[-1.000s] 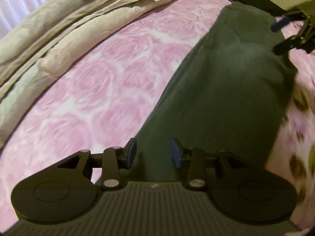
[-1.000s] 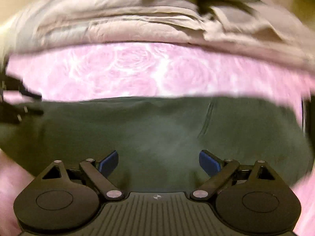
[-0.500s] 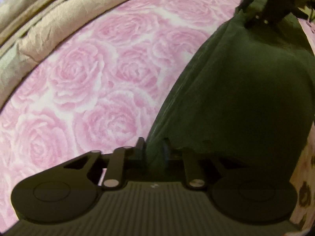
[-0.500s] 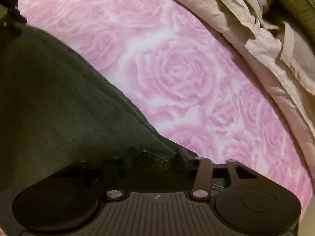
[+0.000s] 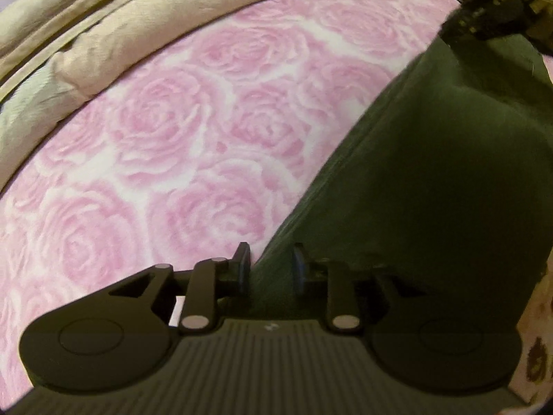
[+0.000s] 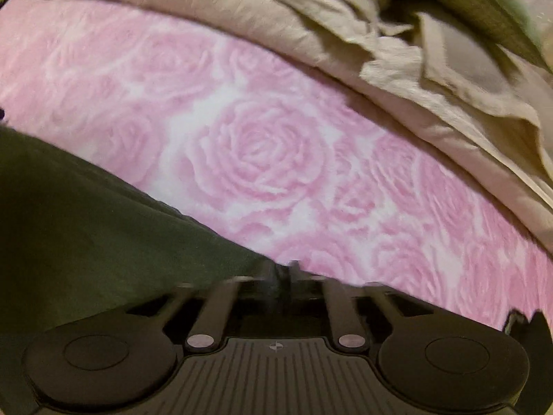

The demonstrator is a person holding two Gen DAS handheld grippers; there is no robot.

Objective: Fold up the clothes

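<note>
Garment (image 5: 432, 180), dark green, lay on pink rose sheet (image 5: 179, 159), beige duvet (image 6: 276, 20) bunched beyond. Left gripper (image 5: 269, 269) held garment edge between narrowed fingers. Right gripper (image 6: 281, 276) pinched tight on opposite edge.

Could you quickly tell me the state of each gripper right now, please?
Left gripper: shut on an edge of the dark green garment.
Right gripper: shut on the same garment's edge.
</note>
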